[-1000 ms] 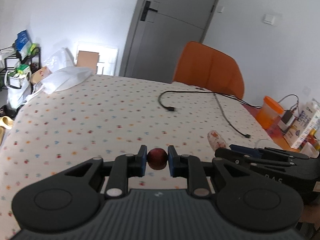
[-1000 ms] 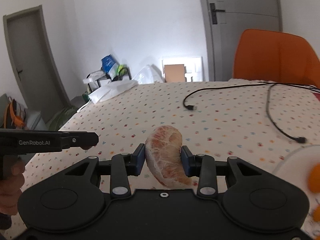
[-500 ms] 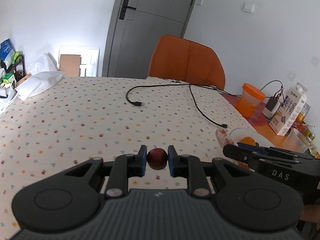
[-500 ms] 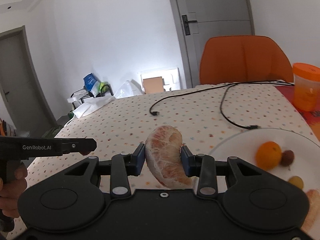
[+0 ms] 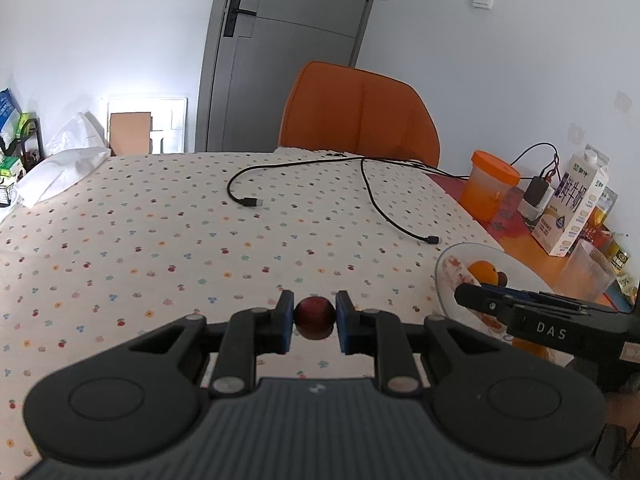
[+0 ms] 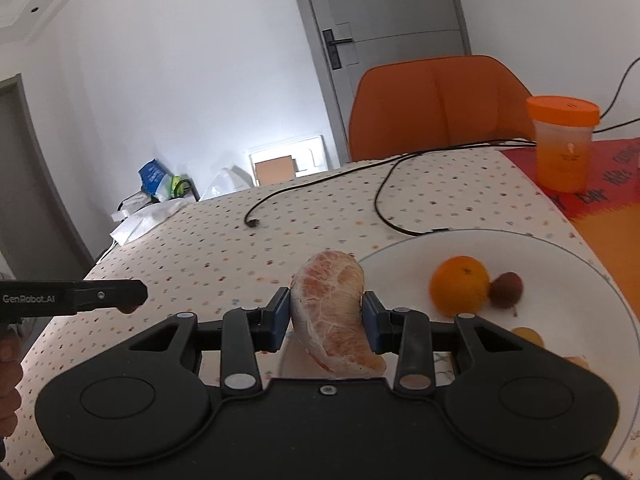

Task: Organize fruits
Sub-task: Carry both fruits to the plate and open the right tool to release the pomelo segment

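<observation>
My left gripper (image 5: pixel 315 316) is shut on a small dark red fruit (image 5: pixel 315 318) and holds it above the dotted tablecloth (image 5: pixel 168 232), left of the glass plate (image 5: pixel 444 268). My right gripper (image 6: pixel 326 316) is shut on a peeled pomelo segment (image 6: pixel 334 316) at the left rim of the plate (image 6: pixel 560 248). On the plate lie an orange (image 6: pixel 459 285), a small brown-red fruit (image 6: pixel 507 289) and a small yellow fruit (image 6: pixel 528 335). The right gripper's body shows in the left wrist view (image 5: pixel 540 322).
A black cable (image 5: pixel 372 196) lies across the far tablecloth. An orange-lidded jar (image 6: pixel 563 142), a milk carton (image 5: pixel 574 204) and a clear cup (image 5: pixel 586 272) stand to the right. An orange chair (image 5: pixel 360 112) is behind the table.
Both grippers have swung right toward the plate, each still holding its fruit. The plate now shows larger in both views, and the pomelo segment has reached its left rim.
</observation>
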Action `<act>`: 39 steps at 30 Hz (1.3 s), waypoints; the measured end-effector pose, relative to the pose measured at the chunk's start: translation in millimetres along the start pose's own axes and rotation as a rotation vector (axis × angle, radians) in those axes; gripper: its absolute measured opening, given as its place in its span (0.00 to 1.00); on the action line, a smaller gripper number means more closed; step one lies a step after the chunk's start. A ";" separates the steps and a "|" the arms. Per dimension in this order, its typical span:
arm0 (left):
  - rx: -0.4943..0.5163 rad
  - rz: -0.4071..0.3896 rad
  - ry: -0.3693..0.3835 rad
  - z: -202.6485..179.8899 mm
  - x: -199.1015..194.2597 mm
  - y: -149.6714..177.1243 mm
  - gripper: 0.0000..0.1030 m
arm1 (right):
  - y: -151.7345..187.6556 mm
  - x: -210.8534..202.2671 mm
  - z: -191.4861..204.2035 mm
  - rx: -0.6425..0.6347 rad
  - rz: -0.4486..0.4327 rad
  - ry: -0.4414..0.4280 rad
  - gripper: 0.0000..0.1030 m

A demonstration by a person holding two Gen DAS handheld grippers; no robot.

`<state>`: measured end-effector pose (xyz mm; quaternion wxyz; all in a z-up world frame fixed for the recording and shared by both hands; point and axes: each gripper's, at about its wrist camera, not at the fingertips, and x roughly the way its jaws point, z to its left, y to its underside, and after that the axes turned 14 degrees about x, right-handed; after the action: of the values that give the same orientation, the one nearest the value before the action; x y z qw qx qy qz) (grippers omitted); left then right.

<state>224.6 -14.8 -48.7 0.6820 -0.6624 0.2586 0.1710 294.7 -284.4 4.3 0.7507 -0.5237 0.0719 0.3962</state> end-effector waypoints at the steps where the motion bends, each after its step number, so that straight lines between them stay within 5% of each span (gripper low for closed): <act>1: 0.004 0.001 0.002 -2.5 1.2 -0.4 0.20 | -0.2 -0.4 -2.8 0.003 -0.001 0.003 0.35; 12: 0.059 -0.001 0.046 -35.0 12.8 -7.4 0.20 | -4.9 -8.3 -29.6 0.034 -0.025 0.062 0.38; 39: 0.152 -0.014 0.160 -106.2 31.0 -24.3 0.23 | 9.3 -77.3 -67.0 0.102 -0.086 0.052 0.48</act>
<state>250.2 -125.1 -45.7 0.7086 -0.6221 0.3199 0.0926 256.8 -379.7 8.3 0.7908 -0.4974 0.0889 0.3456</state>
